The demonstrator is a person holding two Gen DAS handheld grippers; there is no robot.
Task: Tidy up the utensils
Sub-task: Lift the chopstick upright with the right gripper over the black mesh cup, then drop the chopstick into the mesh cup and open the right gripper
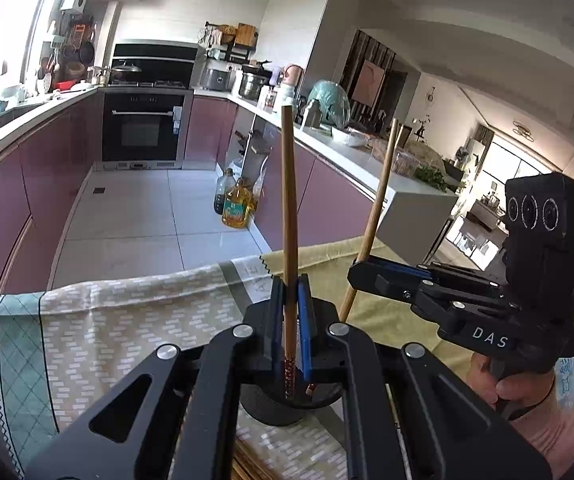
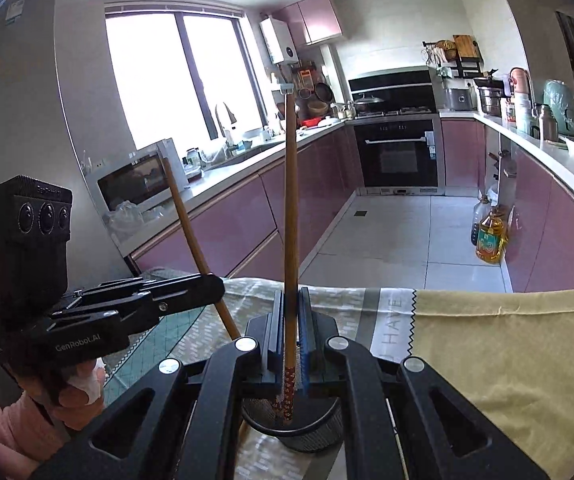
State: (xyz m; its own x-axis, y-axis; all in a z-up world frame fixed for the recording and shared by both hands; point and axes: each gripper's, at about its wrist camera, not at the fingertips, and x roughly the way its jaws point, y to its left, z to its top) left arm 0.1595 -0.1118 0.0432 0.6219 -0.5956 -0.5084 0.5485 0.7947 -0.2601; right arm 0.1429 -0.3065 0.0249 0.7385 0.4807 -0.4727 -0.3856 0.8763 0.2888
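Note:
My left gripper (image 1: 290, 280) is shut on a wooden chopstick (image 1: 289, 208) and holds it upright, its patterned red lower end inside a black mesh holder (image 1: 283, 404) on the table. My right gripper (image 2: 290, 294) is shut on a second chopstick (image 2: 291, 220), also upright, with its patterned end in the same holder (image 2: 299, 424). The right gripper shows at the right of the left wrist view (image 1: 357, 266) with its chopstick (image 1: 379, 196) leaning. The left gripper shows at the left of the right wrist view (image 2: 215, 284) with its chopstick (image 2: 195, 240).
A patterned tablecloth (image 1: 127, 320) and a yellow cloth (image 2: 507, 360) cover the table. More chopsticks (image 1: 247, 464) lie on the table below the holder. Beyond the table edge are the tiled floor, purple cabinets (image 2: 227, 228), oil bottles (image 1: 237, 208) and an oven (image 1: 143, 128).

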